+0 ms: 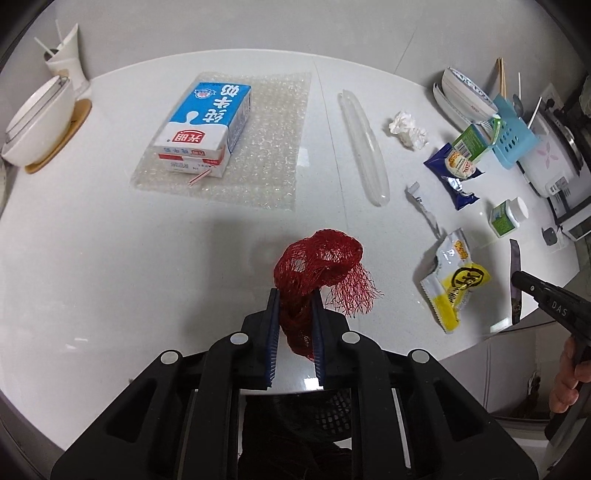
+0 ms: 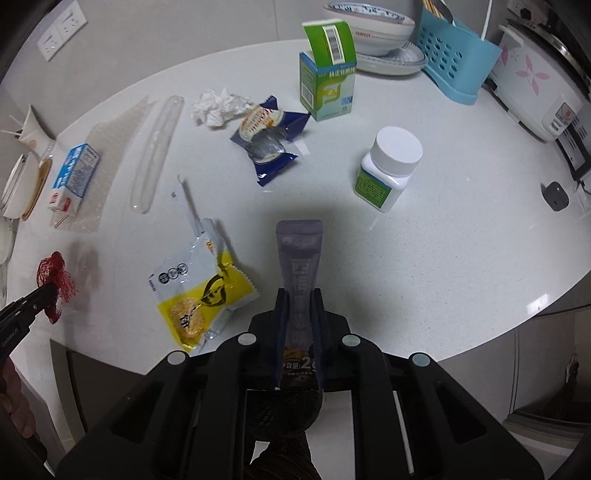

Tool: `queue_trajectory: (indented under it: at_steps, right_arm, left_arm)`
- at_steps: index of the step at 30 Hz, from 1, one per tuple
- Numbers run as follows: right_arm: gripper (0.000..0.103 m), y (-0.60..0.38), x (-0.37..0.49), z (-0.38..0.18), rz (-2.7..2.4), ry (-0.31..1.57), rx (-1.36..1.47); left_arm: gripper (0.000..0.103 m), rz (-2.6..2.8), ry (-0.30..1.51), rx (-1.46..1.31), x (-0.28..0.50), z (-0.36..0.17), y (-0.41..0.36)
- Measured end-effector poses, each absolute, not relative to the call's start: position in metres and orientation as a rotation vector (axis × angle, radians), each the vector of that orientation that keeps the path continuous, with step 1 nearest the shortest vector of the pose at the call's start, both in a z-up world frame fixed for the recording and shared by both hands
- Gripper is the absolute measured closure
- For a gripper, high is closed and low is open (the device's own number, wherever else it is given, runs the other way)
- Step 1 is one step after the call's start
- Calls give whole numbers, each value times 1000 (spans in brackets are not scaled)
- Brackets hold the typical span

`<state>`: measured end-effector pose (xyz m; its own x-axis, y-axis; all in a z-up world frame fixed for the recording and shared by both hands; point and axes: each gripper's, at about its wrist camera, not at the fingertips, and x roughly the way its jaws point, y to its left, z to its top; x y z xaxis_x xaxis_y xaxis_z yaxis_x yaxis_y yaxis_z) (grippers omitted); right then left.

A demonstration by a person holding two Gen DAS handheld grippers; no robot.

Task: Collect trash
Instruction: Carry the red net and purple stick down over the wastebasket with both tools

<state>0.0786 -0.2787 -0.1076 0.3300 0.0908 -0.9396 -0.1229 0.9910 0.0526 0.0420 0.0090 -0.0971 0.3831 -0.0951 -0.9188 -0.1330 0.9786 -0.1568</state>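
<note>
In our left gripper point(image 1: 295, 295) the jaws are nearly closed, pinching a red mesh net point(image 1: 317, 266) that bunches above them, clear of the white table point(image 1: 110, 258); in our right gripper point(image 2: 299, 295) the jaws are closed on a grey sachet point(image 2: 300, 251) that sticks out forward over the table; just left of it lies a yellow snack wrapper point(image 2: 203, 291); beyond that we see a thin torn strip point(image 2: 188, 206), then a white pill bottle point(image 2: 388, 166) to the right and a blue wrapper point(image 2: 269, 140) in the middle; a clear plastic tube point(image 1: 364, 147) lies further left, and past it a milk carton point(image 1: 207, 125) rests on a sheet of bubble wrap point(image 1: 269, 147); farther back sit a crumpled tissue point(image 2: 218, 105) and a green box point(image 2: 327, 88); at the far edge stand 1 blue basket point(image 2: 454, 59) and a stack of bowls point(image 2: 369, 26).
</note>
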Motion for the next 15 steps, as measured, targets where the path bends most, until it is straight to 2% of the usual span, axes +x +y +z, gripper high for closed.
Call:
queue_trajectory:
  at_steps: [15]
  right_arm:
    - [91, -284, 21, -79, 260, 1118, -53]
  left_arm:
    - [88, 73, 1109, -238, -16, -75, -21]
